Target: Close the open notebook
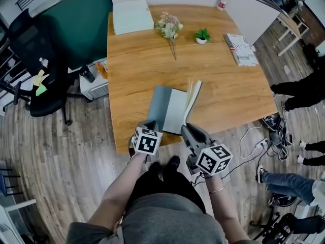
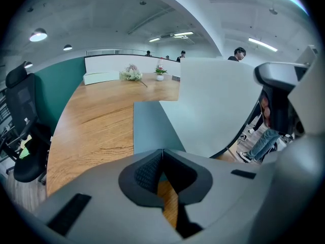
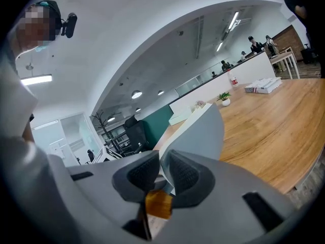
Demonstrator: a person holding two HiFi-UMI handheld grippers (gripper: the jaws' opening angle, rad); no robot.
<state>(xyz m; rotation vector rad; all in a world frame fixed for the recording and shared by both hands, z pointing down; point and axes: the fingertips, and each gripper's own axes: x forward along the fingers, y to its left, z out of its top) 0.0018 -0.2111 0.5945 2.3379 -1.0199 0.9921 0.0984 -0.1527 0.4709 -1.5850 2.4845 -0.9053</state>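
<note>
At left, left gripper (image 1: 150,124) hung over desk (image 1: 131,75) front edge, jaws together, empty. Notebook (image 1: 163,105) lay open just beyond, left cover flat, right leaf raised and curved. Right gripper (image 1: 186,128) jaws narrow, pinched on that leaf. Far back, pot (image 1: 201,41) held plant (image 1: 202,33).

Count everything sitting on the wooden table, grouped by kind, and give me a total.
open grey-covered paper notebook: 1
flat pale rectangular box: 1
dried flower bunch: 1
small green plant in a white pot: 1
patterned white book stack: 1
clear plastic bottle with a red cap: 1
Total: 6
</note>
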